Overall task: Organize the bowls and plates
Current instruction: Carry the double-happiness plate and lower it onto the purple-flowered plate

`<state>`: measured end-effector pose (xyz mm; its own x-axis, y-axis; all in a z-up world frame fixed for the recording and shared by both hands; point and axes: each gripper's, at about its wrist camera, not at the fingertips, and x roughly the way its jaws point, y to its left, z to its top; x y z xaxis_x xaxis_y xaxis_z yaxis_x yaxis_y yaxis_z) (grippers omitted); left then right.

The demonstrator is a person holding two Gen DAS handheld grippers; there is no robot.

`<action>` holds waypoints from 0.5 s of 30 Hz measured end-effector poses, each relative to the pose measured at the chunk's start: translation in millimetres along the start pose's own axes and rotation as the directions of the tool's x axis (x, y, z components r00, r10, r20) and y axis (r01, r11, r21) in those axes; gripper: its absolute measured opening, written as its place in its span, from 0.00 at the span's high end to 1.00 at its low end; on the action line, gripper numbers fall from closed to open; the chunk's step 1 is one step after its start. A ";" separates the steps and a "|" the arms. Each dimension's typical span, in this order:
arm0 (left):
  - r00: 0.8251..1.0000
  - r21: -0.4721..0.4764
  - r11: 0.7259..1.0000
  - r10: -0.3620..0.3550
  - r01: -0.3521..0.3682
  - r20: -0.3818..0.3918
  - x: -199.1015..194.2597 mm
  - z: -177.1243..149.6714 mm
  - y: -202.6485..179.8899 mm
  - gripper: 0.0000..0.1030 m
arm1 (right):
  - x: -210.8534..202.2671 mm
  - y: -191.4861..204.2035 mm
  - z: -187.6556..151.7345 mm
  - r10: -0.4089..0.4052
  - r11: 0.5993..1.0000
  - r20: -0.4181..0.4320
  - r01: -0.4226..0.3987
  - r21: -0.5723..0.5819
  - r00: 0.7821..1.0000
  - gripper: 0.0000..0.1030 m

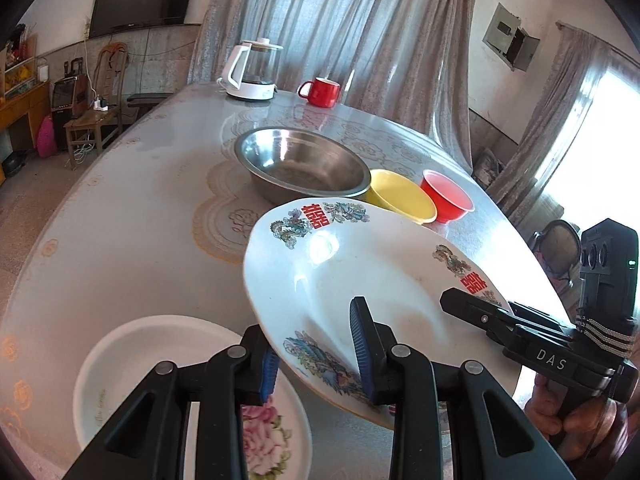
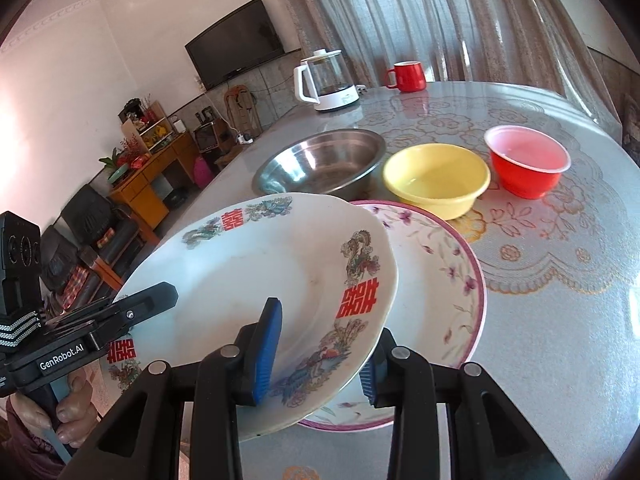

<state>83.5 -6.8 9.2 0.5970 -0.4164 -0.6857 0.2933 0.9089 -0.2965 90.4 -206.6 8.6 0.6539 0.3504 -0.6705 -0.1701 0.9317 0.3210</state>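
My left gripper point(image 1: 320, 354) and right gripper point(image 2: 322, 354) each clamp the rim of the dragon plate point(image 1: 360, 280), held tilted above the desk point(image 1: 140, 184). The plate's near edge is cut off behind the fingers. Right view only: a purple-rimmed plate point(image 2: 448, 280) under it, seemingly not touching. Left view only: a pink-flower plate point(image 1: 160, 360) at lower left. Steel basin point(image 1: 304, 164), yellow bowl point(image 1: 400, 196) and red bowl point(image 1: 448, 196) sit beyond.
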 end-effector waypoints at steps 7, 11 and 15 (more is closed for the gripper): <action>0.998 0.017 1.000 0.000 0.001 -0.071 33.5 -2.8 -21.2 0.67 | 2.0 -32.0 -5.9 -0.089 0.995 -0.015 0.090 0.054 0.996 0.67; 0.996 0.018 1.000 0.017 -0.015 -0.092 43.0 -4.3 -22.3 0.66 | 5.8 -42.8 -8.5 -0.123 0.990 -0.028 0.124 0.066 0.992 0.67; 0.995 0.019 0.999 0.028 -0.026 -0.096 45.7 -6.0 -18.1 0.66 | 4.8 -43.1 -10.7 -0.152 0.988 -0.013 0.152 0.029 0.988 0.66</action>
<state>101.0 -42.2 -20.8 0.5304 -0.3868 -0.7543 0.2921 0.9187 -0.2657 93.0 -244.1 -15.7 0.6627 0.2058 -0.7201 -0.0467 0.9710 0.2345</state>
